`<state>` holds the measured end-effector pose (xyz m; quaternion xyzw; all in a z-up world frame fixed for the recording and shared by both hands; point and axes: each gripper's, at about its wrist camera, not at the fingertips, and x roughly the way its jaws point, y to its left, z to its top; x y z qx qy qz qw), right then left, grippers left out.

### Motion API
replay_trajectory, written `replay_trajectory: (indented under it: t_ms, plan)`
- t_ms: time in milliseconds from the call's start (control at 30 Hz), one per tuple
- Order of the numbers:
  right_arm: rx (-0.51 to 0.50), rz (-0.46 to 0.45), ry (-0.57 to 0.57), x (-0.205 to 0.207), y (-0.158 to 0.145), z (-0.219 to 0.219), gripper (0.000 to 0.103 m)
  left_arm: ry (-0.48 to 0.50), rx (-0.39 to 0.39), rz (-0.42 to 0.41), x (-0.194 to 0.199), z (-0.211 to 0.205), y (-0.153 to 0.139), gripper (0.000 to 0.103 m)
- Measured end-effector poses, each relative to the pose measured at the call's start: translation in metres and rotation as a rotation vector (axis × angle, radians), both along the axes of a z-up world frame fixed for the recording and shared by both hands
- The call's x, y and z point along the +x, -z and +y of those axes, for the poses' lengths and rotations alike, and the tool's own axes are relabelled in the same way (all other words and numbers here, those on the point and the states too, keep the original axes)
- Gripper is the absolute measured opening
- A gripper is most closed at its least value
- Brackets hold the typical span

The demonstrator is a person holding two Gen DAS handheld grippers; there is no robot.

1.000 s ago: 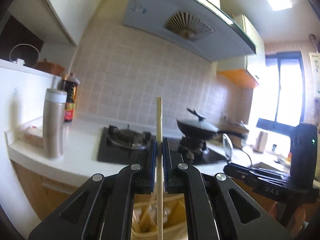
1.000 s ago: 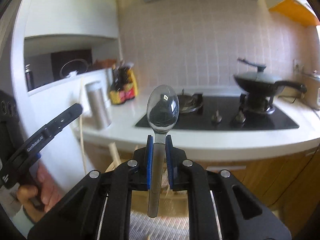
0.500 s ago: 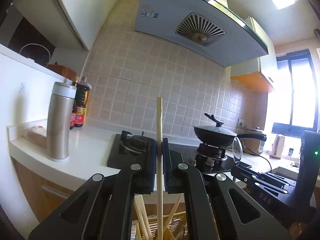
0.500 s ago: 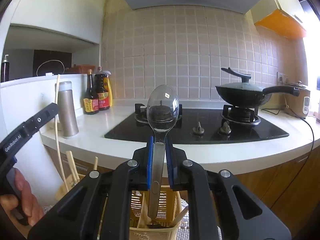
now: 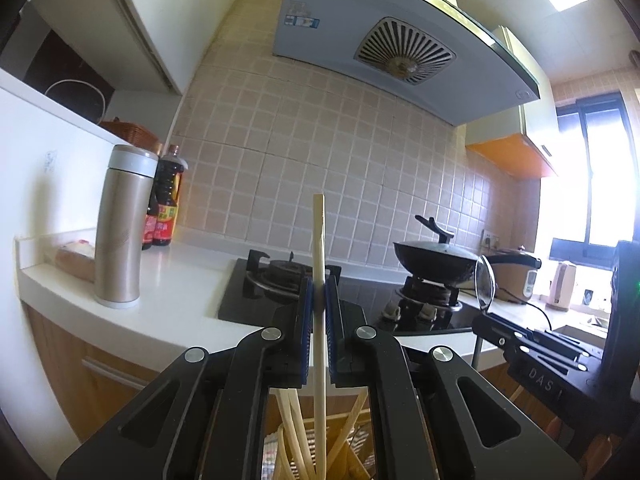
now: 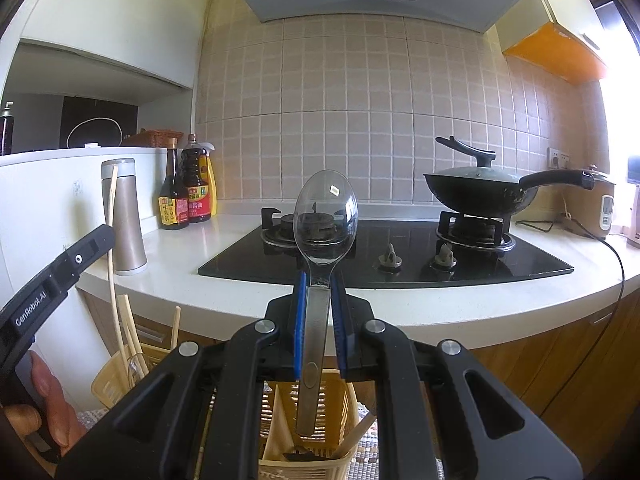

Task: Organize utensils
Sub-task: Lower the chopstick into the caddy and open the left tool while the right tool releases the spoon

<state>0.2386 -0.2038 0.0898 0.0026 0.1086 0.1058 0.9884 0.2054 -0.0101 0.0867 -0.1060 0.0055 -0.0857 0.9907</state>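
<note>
- Left gripper [image 5: 319,300]: jaws clamped on a single wooden chopstick [image 5: 319,248], held upright at frame centre, its top end rising above the pads.
- The chopstick's lower end reaches down among other chopsticks [image 5: 292,436] standing at bottom centre of the left wrist view.
- Right gripper [image 6: 319,292]: jaws clamped on the handle of a spoon [image 6: 325,216], bowl upward at frame centre, handle tip hanging just above a yellow slotted utensil basket [image 6: 308,420] at bottom centre.
- A second yellow basket [image 6: 108,380], lower left of the right wrist view, holds more chopsticks.
- A hand [image 6: 44,408] grips the left tool at the lower left edge.
- Background: white counter [image 6: 240,292], black gas hob [image 6: 400,260], lidded wok [image 6: 480,192] at right, steel flask [image 5: 120,232] at left.
</note>
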Motion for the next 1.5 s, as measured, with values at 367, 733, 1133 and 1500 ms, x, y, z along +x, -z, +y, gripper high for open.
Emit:
replay_trajectory:
  t_ms: [367, 733, 1133, 1500]
  plan:
    - [-0.007, 0.003, -0.012, -0.004, 0.0, -0.001, 0.01, 0.007, 0.018, 0.01, -0.001, 0.001, 0.005, 0.005]
    - [-0.004, 0.002, -0.015, -0.005, -0.001, 0.0, 0.01, 0.021, 0.033, 0.015, -0.004, 0.002, 0.008, 0.005]
    - [0.014, 0.014, -0.017, -0.01, 0.001, -0.004, 0.011, 0.037, 0.051, 0.011, -0.008, 0.001, 0.008, 0.005]
    - [0.03, 0.071, -0.048, -0.016, 0.002, -0.012, 0.014, 0.065, 0.048, 0.026, -0.014, 0.003, 0.007, 0.023]
